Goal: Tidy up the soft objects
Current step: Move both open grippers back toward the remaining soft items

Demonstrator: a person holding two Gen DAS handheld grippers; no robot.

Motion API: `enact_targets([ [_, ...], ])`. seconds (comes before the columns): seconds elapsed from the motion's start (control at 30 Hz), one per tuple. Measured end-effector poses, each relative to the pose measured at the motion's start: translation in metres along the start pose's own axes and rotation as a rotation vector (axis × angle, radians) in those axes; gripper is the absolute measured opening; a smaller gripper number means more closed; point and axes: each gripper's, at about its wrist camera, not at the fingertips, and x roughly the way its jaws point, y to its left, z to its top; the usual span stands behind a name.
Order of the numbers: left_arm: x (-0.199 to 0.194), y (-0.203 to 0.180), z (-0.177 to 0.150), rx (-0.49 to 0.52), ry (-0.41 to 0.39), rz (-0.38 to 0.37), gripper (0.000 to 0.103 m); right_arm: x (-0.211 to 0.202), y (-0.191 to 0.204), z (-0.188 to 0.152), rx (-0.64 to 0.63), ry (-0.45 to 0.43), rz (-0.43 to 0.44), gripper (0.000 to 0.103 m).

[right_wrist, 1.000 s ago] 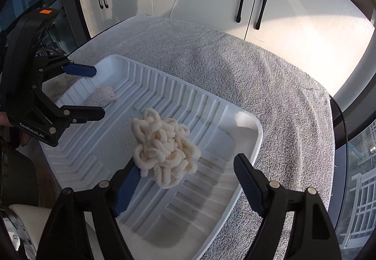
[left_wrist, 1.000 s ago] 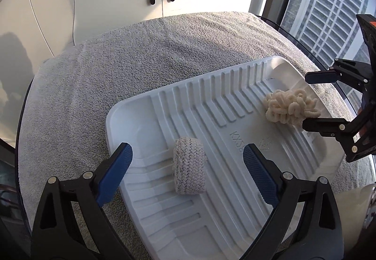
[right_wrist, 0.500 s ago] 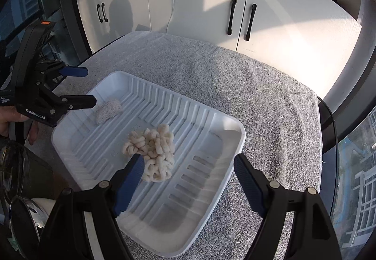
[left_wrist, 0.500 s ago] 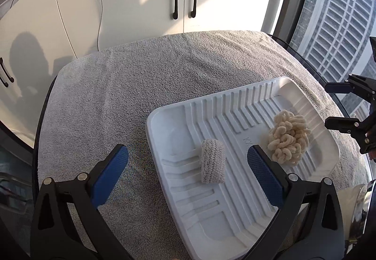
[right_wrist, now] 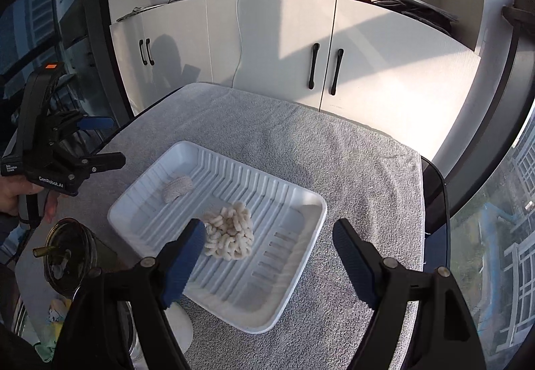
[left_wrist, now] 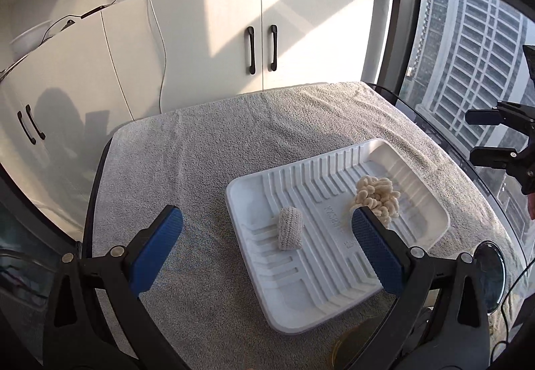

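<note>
Nearest the left-wrist camera, the left gripper (left_wrist: pixel 267 243) hangs with its jaws spread wide and nothing between them, above the near edge of the white tray (left_wrist: pixel 254 273). Just ahead of it and slightly right of the midline lies the woven roll (left_wrist: pixel 289 232), resting on the tray's ribbed floor with its long axis running roughly away from the camera, so it lies lengthwise in the jaws' opening rather than across it. Judging from this, the left gripper is the nearer one for that roll, and a short drop forward would bracket its narrow width.

The right gripper (right_wrist: pixel 269 256) also has its jaws spread and empty. The looped yarn bundle (right_wrist: pixel 230 233) sits just beyond the tip of its left jaw, toward the tray's middle, so the opening lies to the right of the bundle; a shift leftward looks necessary before closing. The bundle has no clear long axis.

The two soft pieces lie apart in the same tray, not touching. Farther out, the grey towel (left_wrist: pixel 234 142) covers the tabletop, and white cabinets (right_wrist: pixel 367 69) stand behind.
</note>
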Motion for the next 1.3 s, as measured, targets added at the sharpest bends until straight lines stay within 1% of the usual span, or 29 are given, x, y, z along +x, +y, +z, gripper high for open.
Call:
enact_targets([
  [0.17, -0.051, -0.007, -0.004, 0.009, -0.093, 0.015, 0.103, -0.042, 0.018, -0.001, 0.005, -0.066, 0.005, 0.082],
  [0.3, -0.091, -0.01, -0.012, 0.008, -0.152, 0.017, 0.103, -0.076, 0.034, -0.009, 0.003, -0.118, 0.014, 0.084],
  [0.4, -0.117, -0.013, -0.019, 0.004, -0.181, 0.025, 0.103, -0.102, 0.046, -0.016, 0.003, -0.145, 0.015, 0.084],
  [0.6, -0.173, -0.021, -0.043, -0.014, -0.242, 0.009, 0.103, -0.151, 0.071, -0.036, -0.004, -0.194, 0.02, 0.085],
  [0.77, -0.214, -0.037, -0.072, -0.01, -0.292, -0.008, 0.103, -0.19, 0.1, -0.062, -0.021, -0.238, 0.022, 0.087],
  [0.9, -0.235, -0.053, -0.101, 0.002, -0.303, -0.024, 0.103, -0.214, 0.128, -0.09, -0.046, -0.274, 0.013, 0.091],
  [1.03, -0.244, -0.066, -0.129, -0.005, -0.286, -0.05, 0.103, -0.22, 0.151, -0.118, -0.052, -0.277, 0.015, 0.093],
  [1.2, -0.24, -0.082, -0.168, -0.012, -0.248, -0.064, 0.103, -0.218, 0.175, -0.155, -0.042, -0.266, 0.011, 0.093],
  [1.3, -0.23, -0.091, -0.194, -0.032, -0.212, -0.07, 0.103, -0.208, 0.183, -0.18, -0.002, -0.243, 0.007, 0.093],
])
